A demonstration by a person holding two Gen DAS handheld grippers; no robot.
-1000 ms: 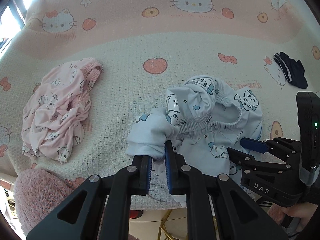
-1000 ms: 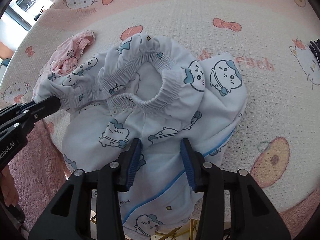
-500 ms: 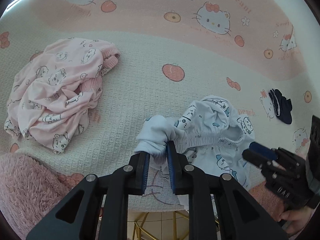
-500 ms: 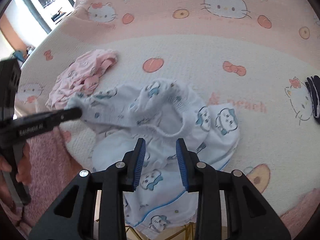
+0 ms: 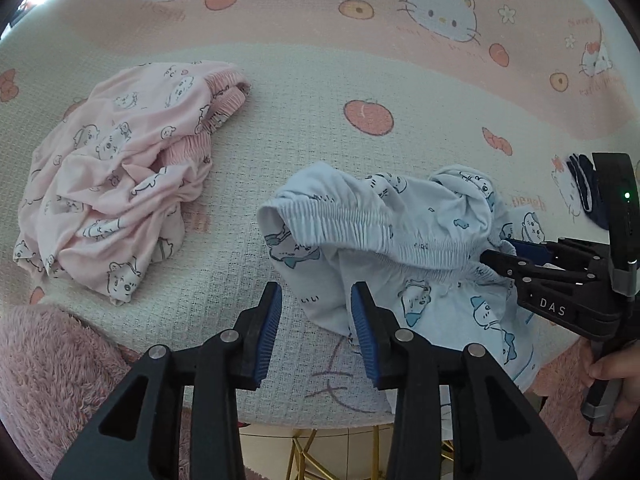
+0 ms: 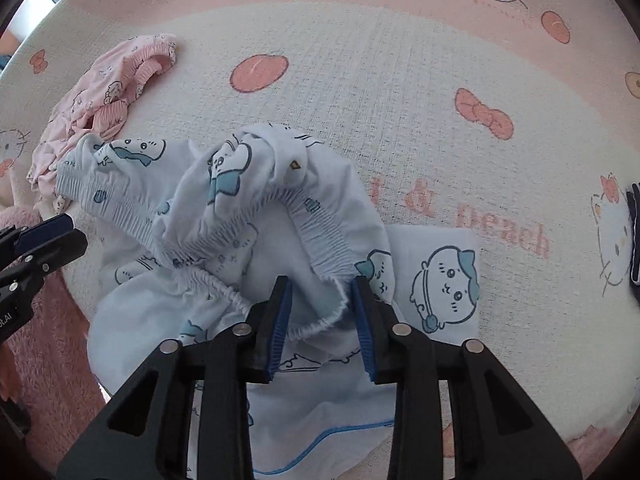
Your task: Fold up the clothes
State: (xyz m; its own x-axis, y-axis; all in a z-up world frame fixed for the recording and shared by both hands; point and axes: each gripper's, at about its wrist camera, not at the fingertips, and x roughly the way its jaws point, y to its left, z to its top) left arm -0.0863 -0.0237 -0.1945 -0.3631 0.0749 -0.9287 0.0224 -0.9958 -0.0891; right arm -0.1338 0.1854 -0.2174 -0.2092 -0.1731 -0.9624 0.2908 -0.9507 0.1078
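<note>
Light blue cartoon-print shorts lie crumpled near the front edge of the covered surface, with the elastic waistband bunched on top. My left gripper is open; a fold of the shorts hangs against its right finger and the pads press on nothing. In the right wrist view the left gripper sits at the shorts' left end. My right gripper is open, with a loop of the waistband lying between its fingers. The left wrist view shows the right gripper at the waistband's right end.
A crumpled pink garment lies to the left. A dark small garment sits at the far right. The Hello Kitty cover spreads behind. A fuzzy pink blanket lines the front edge. A hand holds the right gripper.
My left gripper was shut on a bunch of the blue shorts and has opened, letting it go. My right gripper has moved forward onto the waistband.
</note>
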